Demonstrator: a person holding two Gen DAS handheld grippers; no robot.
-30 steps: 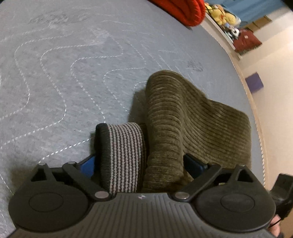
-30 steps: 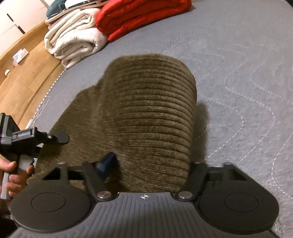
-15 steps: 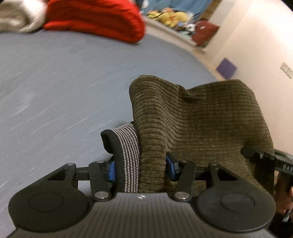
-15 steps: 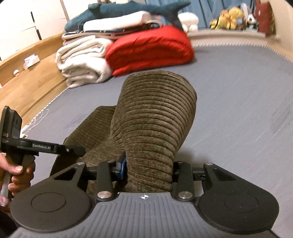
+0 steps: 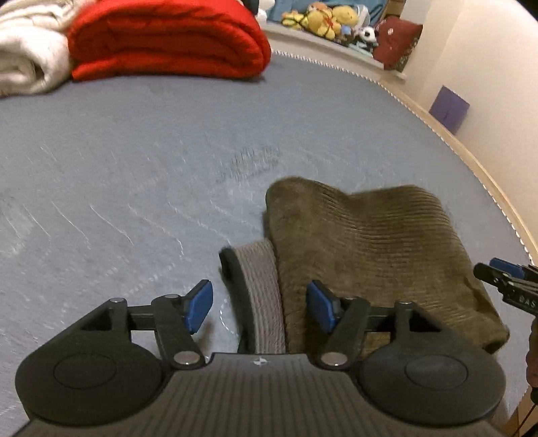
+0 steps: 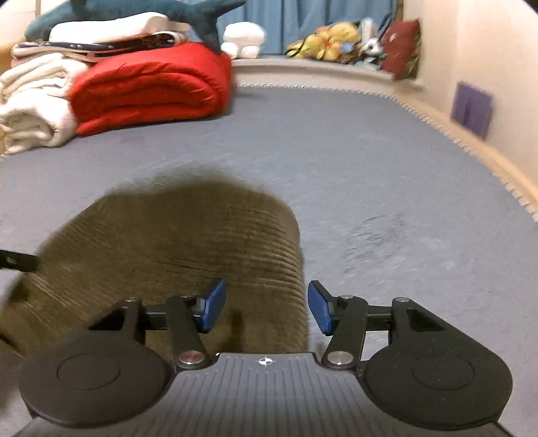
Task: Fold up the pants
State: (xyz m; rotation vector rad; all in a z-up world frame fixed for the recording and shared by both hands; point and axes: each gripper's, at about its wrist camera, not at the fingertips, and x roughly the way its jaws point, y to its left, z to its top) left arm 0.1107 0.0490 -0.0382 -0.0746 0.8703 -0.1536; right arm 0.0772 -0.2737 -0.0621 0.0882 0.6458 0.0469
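while both just opened, left tongs (image 5: 259, 304) gape round the pants (image 5: 376, 248) waistband, right tongs (image 6: 265, 307) straddle a fold, gripping nothing

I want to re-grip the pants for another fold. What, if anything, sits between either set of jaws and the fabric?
Nothing visible. The olive pants and their striped waistband lie right between the left gripper jaws, which have just opened. The right gripper, jaws also just opened, straddles the other edge. The grey bed cover around is bare.

Grey quilted mattress (image 6: 336, 161), red duvet (image 6: 151, 90) w/ white blankets (image 6: 30, 111), cream wall (image 6: 487, 43), blue curtain (image 6: 285, 16)
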